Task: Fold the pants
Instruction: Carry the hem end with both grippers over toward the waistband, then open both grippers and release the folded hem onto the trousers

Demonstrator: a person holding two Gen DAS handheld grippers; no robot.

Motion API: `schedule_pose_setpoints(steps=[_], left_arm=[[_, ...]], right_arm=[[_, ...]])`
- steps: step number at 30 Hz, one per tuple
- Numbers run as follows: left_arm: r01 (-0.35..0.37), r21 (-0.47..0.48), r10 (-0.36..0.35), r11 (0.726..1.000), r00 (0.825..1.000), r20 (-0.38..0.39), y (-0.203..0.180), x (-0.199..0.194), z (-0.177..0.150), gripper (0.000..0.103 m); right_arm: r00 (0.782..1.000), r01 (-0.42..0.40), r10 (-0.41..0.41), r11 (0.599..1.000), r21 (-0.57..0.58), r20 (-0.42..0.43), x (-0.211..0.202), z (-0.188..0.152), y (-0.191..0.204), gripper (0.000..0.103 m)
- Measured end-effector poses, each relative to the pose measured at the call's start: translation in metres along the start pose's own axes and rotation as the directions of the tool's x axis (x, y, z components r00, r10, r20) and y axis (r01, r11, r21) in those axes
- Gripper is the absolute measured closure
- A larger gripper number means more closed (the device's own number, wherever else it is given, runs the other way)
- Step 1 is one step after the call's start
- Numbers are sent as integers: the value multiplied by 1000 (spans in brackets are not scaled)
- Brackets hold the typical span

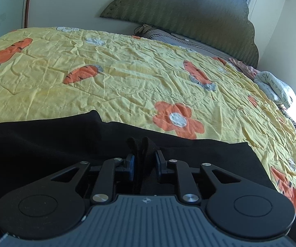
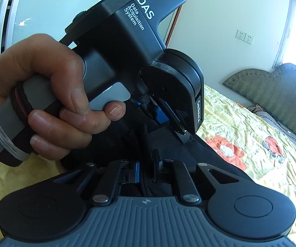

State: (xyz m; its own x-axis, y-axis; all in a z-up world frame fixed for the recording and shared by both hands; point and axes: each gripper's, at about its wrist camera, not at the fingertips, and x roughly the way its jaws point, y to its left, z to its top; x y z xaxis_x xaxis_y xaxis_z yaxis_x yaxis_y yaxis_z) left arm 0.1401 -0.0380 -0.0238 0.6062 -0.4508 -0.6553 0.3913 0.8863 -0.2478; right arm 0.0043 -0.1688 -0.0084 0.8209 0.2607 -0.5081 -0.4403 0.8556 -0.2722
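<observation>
Down at the lower half of the left wrist view, the black pants (image 1: 45, 144) lie spread on a yellow quilt (image 1: 117, 86) printed with orange carrots and flowers. A raised fold of the dark cloth stands between the blue pads of the left gripper (image 1: 144, 160), whose fingers sit slightly apart and do not visibly press it. In the right wrist view, the right gripper (image 2: 146, 164) has its fingers close together, clamped on a bunched ridge of the pants (image 2: 189, 150). Above it, upper left of centre, a hand (image 2: 45, 94) grips the handle of the left gripper (image 2: 160, 115). The quilt covers a bed with a scalloped green headboard (image 1: 189, 16) at the upper right, against pale walls. Two wall sockets (image 2: 244, 37) show on the right.
</observation>
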Motion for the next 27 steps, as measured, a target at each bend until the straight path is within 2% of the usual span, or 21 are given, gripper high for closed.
schedule_pose_setpoints(steps=[4,15,18,20,22,24,27], left_arm=[[-10,0,10,1000,1000,-6,2,0,1,70],[-43,6,43,999,999,-6,4,1,2,63],[-74,13,74,997,997,7,4,-2,3,61],[-90,14,90,996,996,11,7,-4,4,56],[-102,9,102,995,995,9,11,-7,6,48],[-131,5,131,991,991,16,15,-10,7,46],[-195,10,195,981,980,23,23,-15,8,46]], right_arm=[[1000,2,-2,1000,6,-14,4,3,2,92],[999,5,-4,1000,26,-46,13,6,2,92],[999,2,1,999,48,-52,12,8,-1,91],[998,-2,5,998,59,-55,12,10,-2,89],[998,-7,11,998,67,-54,11,12,-3,83],[999,-19,22,997,73,-48,10,14,-2,79],[999,-13,16,998,57,-52,11,18,3,79]])
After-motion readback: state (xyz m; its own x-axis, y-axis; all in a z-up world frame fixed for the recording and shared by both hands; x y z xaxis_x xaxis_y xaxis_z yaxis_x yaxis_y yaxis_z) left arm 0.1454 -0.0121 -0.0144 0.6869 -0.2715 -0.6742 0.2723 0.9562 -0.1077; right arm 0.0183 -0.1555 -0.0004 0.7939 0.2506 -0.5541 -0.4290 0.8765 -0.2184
